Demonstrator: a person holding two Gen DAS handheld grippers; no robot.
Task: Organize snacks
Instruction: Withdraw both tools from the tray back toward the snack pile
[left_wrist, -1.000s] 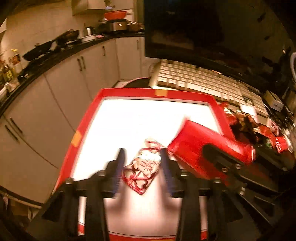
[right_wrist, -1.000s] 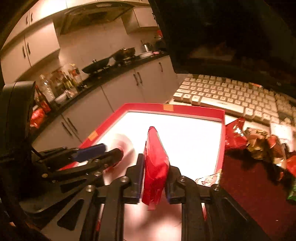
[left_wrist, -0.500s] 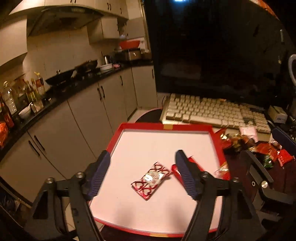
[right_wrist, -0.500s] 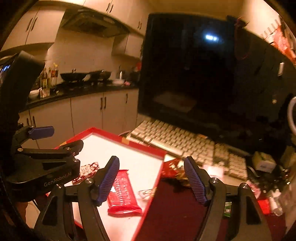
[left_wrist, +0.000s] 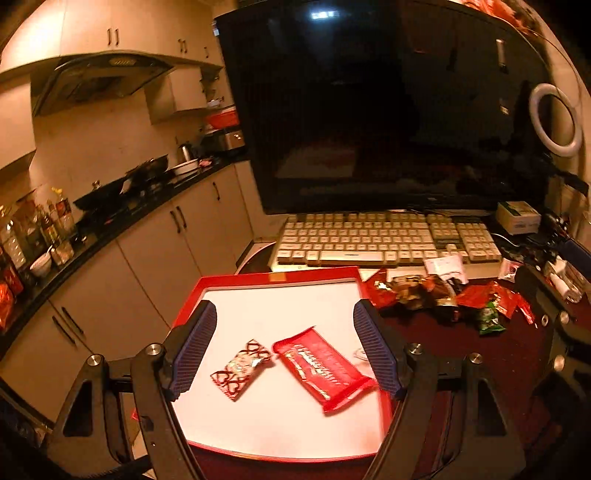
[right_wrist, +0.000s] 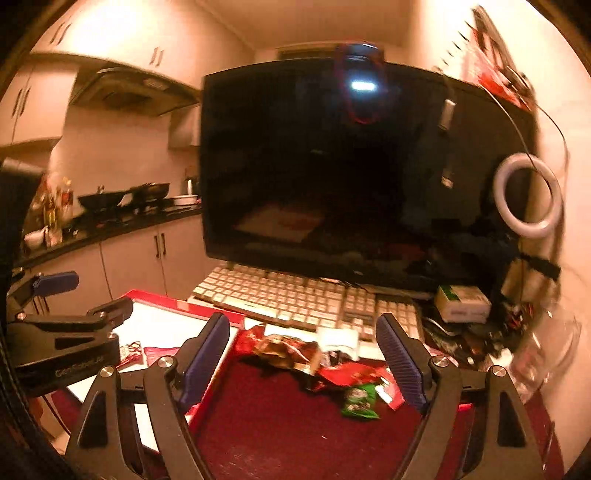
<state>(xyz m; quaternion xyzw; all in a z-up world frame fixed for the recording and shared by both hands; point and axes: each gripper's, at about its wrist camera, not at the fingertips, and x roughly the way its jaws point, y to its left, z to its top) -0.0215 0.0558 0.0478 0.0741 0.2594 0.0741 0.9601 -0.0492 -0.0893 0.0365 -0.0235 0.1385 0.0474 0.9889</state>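
A red-rimmed white tray (left_wrist: 280, 277) lies on the dark red table. On it lie a small heart-patterned snack packet (left_wrist: 241, 364) and a long red snack packet (left_wrist: 322, 367), side by side. My left gripper (left_wrist: 286, 350) is open and empty, raised above them. My right gripper (right_wrist: 303, 363) is open and empty, off the tray's right, facing a pile of loose snack packets (right_wrist: 332, 369), also in the left wrist view (left_wrist: 443, 295). A green packet (right_wrist: 359, 400) lies at the pile's front. The tray's corner (right_wrist: 162, 299) shows at the left of the right wrist view.
A white keyboard (left_wrist: 384, 238) and a large dark monitor (left_wrist: 388, 110) stand behind the tray. A small box (left_wrist: 517, 218) and a ring light (left_wrist: 556, 114) are at the right. Kitchen cabinets and a cluttered counter (left_wrist: 110, 206) lie to the left, beyond the table's edge.
Both grippers opened and let go of their packets, which now lie on the tray. Both lifted and pulled back; the right one swung right toward the snack pile.
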